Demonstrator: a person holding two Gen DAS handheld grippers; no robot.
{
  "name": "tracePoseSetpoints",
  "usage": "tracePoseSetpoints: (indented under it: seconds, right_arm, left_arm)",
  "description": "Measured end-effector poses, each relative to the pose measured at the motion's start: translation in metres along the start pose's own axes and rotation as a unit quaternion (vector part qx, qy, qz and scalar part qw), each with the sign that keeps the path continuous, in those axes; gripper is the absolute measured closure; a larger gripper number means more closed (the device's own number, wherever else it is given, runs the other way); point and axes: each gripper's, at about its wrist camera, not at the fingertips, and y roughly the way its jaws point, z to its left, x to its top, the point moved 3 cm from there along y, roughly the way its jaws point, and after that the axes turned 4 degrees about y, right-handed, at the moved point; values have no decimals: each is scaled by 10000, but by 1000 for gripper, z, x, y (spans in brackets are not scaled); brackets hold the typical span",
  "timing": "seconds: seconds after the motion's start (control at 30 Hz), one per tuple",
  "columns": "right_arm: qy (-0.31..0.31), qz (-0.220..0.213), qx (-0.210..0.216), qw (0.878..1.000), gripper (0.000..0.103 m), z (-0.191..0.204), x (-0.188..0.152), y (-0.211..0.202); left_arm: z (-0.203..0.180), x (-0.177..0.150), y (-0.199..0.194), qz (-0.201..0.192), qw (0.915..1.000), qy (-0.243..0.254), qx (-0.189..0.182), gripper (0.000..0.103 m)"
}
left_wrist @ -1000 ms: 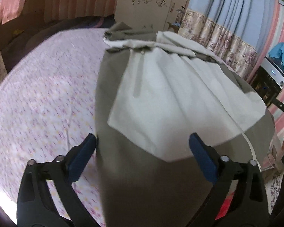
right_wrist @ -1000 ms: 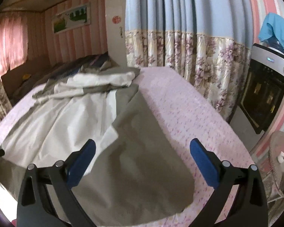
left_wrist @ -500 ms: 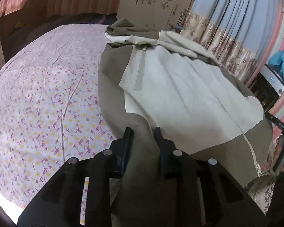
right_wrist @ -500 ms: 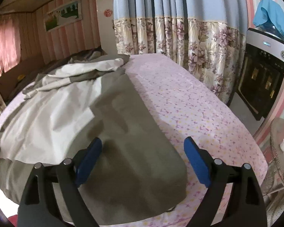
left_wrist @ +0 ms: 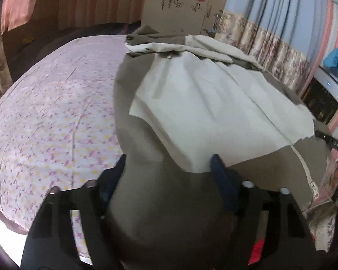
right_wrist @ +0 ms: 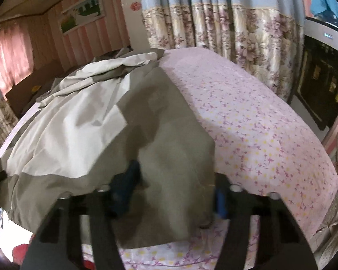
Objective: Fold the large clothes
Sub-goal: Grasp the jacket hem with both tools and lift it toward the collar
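**Now both grippers sit at the near hem of the garment**

Clearly the large garment (left_wrist: 214, 112), a two-tone piece in olive and cream, lies spread along the bed (left_wrist: 51, 117), its near hem at 6 o'clock in both wrist views and its bunched far end toward 12 o'clock. The left gripper (left_wrist: 169, 175) has its blue fingers (left_wrist: 220, 180) moderately wide, with olive cloth bulging up between them; the pads do not appear to pinch it. The right gripper (right_wrist: 173, 186) looks much the same: fingers (right_wrist: 126, 184) apart, olive fabric draped over and between them. Both views are blurred, so contact cannot be judged exactly.

The risk, as I judge it, is an uneven grab. If either gripper closes on a loose bulge instead of the hem edge, only one layer may come up and the fold will skew. The zipper (left_wrist: 306, 171) trails at 4 o'clock in the left view near the bed's edge, and could snag or drag that side off the mattress. The crumpled far end at 12 o'clock may also resist a clean fold.

The bed carries a pale pink floral sheet (right_wrist: 259, 123), soft and yielding. Blue curtains with a floral border (right_wrist: 214, 22) hang at 12 o'clock in the right view, a dark appliance (right_wrist: 322, 78) at 3 o'clock, and pink striped walls (right_wrist: 45, 40) at 10 o'clock.
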Motion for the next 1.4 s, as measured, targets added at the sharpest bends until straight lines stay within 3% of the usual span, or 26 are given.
tracePoseSetpoints:
  seconds: [0.07,0.1,0.13,0.17,0.23,0.4,0.67,0.9,1.07,1.23,1.4]
  right_arm:
    - [-87,125,160,9998,66,3,1,4]
    - [-118,115,239,9996,71,6,1,4]
    - [-139,104,345,9993,82,9,2,3]
    - [-144,91,440,9989,89,12,4,2]
    - [-128,-26,572,9983,92,17,9,-4]
    - [64,-568,1320,9896,94,29,37,-38]
    - [-46,-1123,1769,9778,96,47,47,-91]
    - [135,-1483,1812,9721,96,45,70,-105]
    - [193,-1747,1754,9687,96,58,118,-98]
    - [244,-1899,1608,9682,96,72,181,-76]
    - [-192,-1885,1058,9762,96,103,242,-33]
  left_arm:
    - [-2,2,3,42,10000,69,52,61]
    - [0,5,4,78,10000,13,6,77]
    - [4,7,3,124,9998,-105,-128,86]
    - [7,9,2,137,9994,-197,-240,90]
    - [11,14,-5,99,9986,-357,-390,94]
    - [6,37,-46,-486,9976,-292,-387,99]
    - [20,51,-99,-1065,9918,-499,-499,100]
    - [24,86,-123,-1356,9887,-349,-544,97]
    - [20,136,-126,-1618,9861,26,-381,94]
    - [28,198,-104,-1754,9840,-23,-322,93]
    - [38,254,-57,-1577,9875,0,-60,93]
